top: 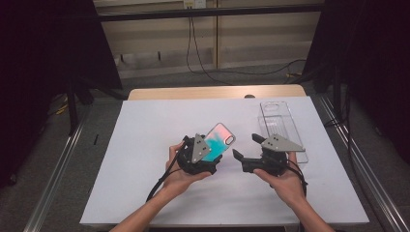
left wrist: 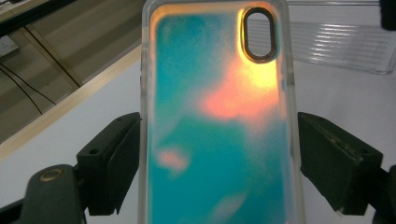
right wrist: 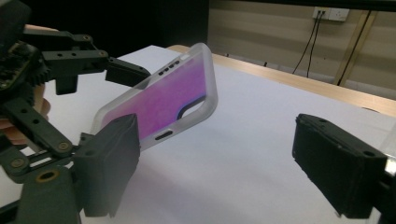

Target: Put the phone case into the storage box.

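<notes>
A phone case (top: 221, 137) with a teal and pink back and a frosted rim is held tilted above the white table (top: 145, 145). My left gripper (top: 205, 154) is shut on it, with the two black pads pressing its long sides in the left gripper view, where the phone case (left wrist: 219, 116) stands upright with its oval camera opening at the top. My right gripper (top: 244, 146) is just to the right of it, pointing left, open with nothing between its jaws. In the right gripper view the phone case (right wrist: 163, 98) hangs beyond the left pad (right wrist: 109, 168), apart from it.
A clear plastic package (top: 281, 126) lies flat at the table's back right, close behind my right hand; its ribbed clear package (left wrist: 341, 46) is seen in the left gripper view. A wooden edge (top: 217, 92) borders the far side. Black cables (top: 198, 53) trail behind.
</notes>
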A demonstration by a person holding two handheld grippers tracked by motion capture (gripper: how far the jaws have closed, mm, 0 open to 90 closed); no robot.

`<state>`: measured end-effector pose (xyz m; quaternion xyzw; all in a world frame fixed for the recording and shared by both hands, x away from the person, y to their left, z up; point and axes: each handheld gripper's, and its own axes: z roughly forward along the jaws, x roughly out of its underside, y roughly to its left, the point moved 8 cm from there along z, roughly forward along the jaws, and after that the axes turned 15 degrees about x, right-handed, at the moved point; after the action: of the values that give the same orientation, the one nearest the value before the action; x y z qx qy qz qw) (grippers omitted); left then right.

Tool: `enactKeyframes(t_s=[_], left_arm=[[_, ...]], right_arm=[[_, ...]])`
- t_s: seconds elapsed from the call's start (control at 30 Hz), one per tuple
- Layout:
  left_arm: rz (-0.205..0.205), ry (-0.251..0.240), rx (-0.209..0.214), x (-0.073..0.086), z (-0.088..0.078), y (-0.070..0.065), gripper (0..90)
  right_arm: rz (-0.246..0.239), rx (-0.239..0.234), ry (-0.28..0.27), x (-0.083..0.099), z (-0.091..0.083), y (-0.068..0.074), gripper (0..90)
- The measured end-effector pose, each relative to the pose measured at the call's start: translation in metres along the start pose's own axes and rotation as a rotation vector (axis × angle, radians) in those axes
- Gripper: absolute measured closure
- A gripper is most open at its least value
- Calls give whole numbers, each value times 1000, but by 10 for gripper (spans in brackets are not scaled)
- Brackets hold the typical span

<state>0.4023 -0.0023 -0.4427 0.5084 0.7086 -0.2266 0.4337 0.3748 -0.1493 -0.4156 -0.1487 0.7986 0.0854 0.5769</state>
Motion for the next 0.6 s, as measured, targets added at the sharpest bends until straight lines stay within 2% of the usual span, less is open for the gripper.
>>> enactKeyframes(t_s=[0.13, 0.3, 0.4, 0.5, 0.6], left_arm=[[2, -2, -8, 0, 0, 0, 173], [20, -1, -22, -1, 1, -2, 173], [23, 0, -30, -1, 2, -2, 173], [25, 1, -42, -1, 3, -1, 173], [21, -5, -50, -1, 2, -1, 173]], right_arm=[[-14, 3, 39, 3, 3, 0, 148], [0, 1, 35, -2, 4, -2, 185], [-5, -5, 76, -7, 5, -3, 195], [6, -4, 77, -11, 7, -2, 219], [-2, 6, 111, -7, 9, 0, 236]])
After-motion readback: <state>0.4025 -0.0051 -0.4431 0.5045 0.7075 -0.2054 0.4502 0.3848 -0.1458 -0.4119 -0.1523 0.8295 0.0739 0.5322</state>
